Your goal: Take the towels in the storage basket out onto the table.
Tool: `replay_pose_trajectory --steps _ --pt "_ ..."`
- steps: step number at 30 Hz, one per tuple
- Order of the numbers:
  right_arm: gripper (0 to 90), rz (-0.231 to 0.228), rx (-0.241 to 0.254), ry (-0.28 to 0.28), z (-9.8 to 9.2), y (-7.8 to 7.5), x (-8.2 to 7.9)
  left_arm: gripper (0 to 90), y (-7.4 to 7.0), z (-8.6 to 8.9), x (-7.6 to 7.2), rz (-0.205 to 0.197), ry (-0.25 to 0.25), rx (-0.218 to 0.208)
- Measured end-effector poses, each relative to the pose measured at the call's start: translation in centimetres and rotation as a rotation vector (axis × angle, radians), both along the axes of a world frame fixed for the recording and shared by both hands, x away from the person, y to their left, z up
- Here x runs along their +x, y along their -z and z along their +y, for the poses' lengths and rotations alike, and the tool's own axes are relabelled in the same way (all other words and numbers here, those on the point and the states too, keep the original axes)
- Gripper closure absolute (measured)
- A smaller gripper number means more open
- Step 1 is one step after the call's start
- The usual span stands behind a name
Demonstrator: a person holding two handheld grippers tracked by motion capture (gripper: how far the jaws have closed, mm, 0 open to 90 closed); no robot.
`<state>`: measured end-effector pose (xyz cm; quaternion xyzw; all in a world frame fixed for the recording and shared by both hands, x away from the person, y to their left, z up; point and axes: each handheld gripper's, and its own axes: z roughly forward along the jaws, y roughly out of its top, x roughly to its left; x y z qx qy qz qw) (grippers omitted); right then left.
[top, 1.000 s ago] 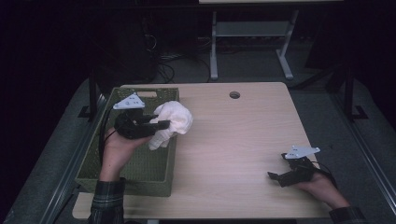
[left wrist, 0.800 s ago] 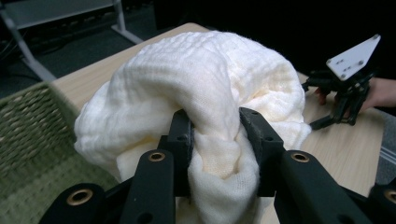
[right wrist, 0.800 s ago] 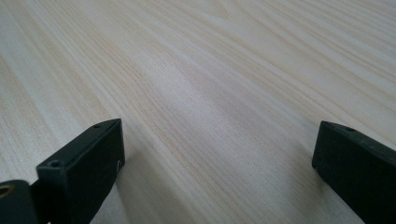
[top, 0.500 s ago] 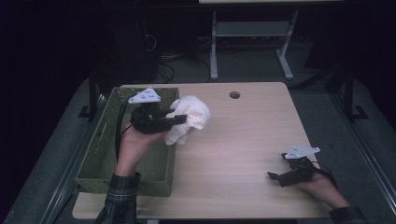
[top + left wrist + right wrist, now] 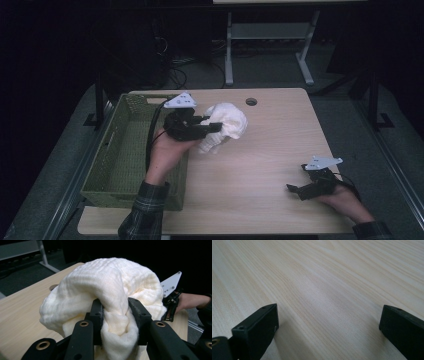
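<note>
A bunched white cloth [image 5: 227, 125] hangs in the air above the wooden table [image 5: 260, 165], just right of the green basket [image 5: 120, 150]. My left gripper [image 5: 212, 127] is shut on the cloth, with a fold squeezed between its black jaws. In the left gripper view the cloth [image 5: 107, 290] bulges over the left gripper [image 5: 115, 315] and a pinched strip hangs down between the pads. My right gripper [image 5: 295, 190] rests low at the table's near right corner. Its jaws stand wide apart over bare wood in the right gripper view, where the right gripper [image 5: 329, 322] holds nothing.
The green slotted basket sits along the table's left edge with its inside showing as bare. A round cable hole [image 5: 251, 101] lies near the table's far edge. A metal stand [image 5: 270, 45] is on the dark floor beyond.
My left gripper has carried the cloth rightward, from over the basket to over the table and slightly higher. The right gripper has stayed where it was.
</note>
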<state>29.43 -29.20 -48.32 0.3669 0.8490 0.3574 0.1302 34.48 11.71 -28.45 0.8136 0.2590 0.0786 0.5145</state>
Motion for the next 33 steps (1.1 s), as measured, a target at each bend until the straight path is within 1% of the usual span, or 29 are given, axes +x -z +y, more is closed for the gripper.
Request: replay_pose_trajectory --steps 1,2,3,4,5,6,8,9,10,11,13,15,16,17,19,22,23,24,25,26,29,30,31,32,33 --pt "1.8 0.0 0.0 0.0 0.0 0.0 0.0 66.9 0.1 -0.4 0.0 0.003 0.006 -0.001" --pt "1.8 -0.002 0.002 0.001 0.0 0.0 0.0 66.8 0.3 -1.2 0.1 0.004 0.02 0.001" --pt "1.8 -0.002 0.002 0.001 0.0 0.0 0.0 66.9 0.3 -1.2 0.1 0.004 0.02 0.001" --pt "1.8 -0.002 0.002 0.001 0.0 0.0 0.0 66.9 0.5 -1.9 0.2 0.006 0.028 0.0" --pt "1.8 -0.002 0.002 0.001 0.0 0.0 0.0 66.8 0.7 -2.3 0.2 0.007 0.033 0.004" --pt "1.8 -0.002 0.002 0.001 0.0 0.0 0.0 66.9 0.7 -2.3 0.2 0.007 0.033 0.004" --pt "1.8 -0.001 0.003 0.002 0.0 0.0 0.0 66.9 1.0 -3.0 0.2 0.01 0.039 0.002" --pt "1.8 0.0 0.004 0.002 0.0 0.0 0.0 66.9 1.4 -3.6 0.2 0.009 0.041 0.007" --pt "1.8 0.0 0.005 0.003 0.0 0.0 0.0 66.9 1.4 -3.6 0.2 0.009 0.041 0.007" --pt "1.8 0.001 0.005 0.003 0.0 0.0 0.0 66.9 1.8 -4.3 0.3 0.016 0.046 0.011" --pt "1.8 0.001 0.005 0.003 0.0 0.0 0.0 66.8 2.4 -4.9 0.3 0.022 0.053 0.018" --pt "1.8 0.002 0.005 0.003 0.0 0.0 0.0 66.9 2.9 -5.5 0.4 0.027 0.053 0.021" --pt "1.8 0.002 0.005 0.003 0.0 0.0 0.0 66.9 2.9 -5.5 0.4 0.027 0.053 0.021" --pt "1.8 0.002 0.005 0.003 0.0 0.0 0.0 66.9 3.4 -6.0 0.5 0.031 0.054 0.027" --pt "1.8 0.002 0.004 0.003 0.0 0.0 0.0 66.9 3.9 -6.5 0.5 0.033 0.052 0.033" --pt "1.8 0.002 0.004 0.003 0.0 0.0 0.0 66.9 4.3 -6.9 0.5 0.037 0.044 0.028" --pt "1.8 0.002 0.004 0.003 0.0 0.0 0.0 66.8 4.8 -7.3 0.5 0.045 0.046 0.027" --pt "1.8 0.002 0.004 0.003 0.0 0.0 0.0 66.9 4.8 -7.3 0.5 0.045 0.046 0.027" --pt "1.8 0.002 0.004 0.002 0.0 0.0 0.0 66.8 5.4 -7.8 0.5 0.042 0.044 0.038" --pt "1.8 0.002 0.004 0.002 0.0 0.0 0.0 66.9 5.4 -7.8 0.5 0.042 0.044 0.038" --pt "1.8 0.002 0.004 0.003 0.0 0.0 0.0 66.8 6.4 -8.7 0.4 0.056 0.047 0.059" --pt "1.8 0.0 0.003 0.002 0.0 0.0 0.0 66.8 6.8 -9.0 0.5 0.053 0.053 0.071" --pt "1.8 0.0 0.004 0.002 0.0 0.0 0.0 66.8 7.5 -9.7 0.4 0.063 0.069 0.082" --pt "1.8 0.0 0.004 0.002 0.0 0.0 0.0 66.8 7.5 -9.7 0.4 0.063 0.069 0.082" --pt "1.8 0.0 0.004 0.002 0.0 0.0 0.0 66.8 7.9 -10.0 0.4 0.07 0.077 0.087"
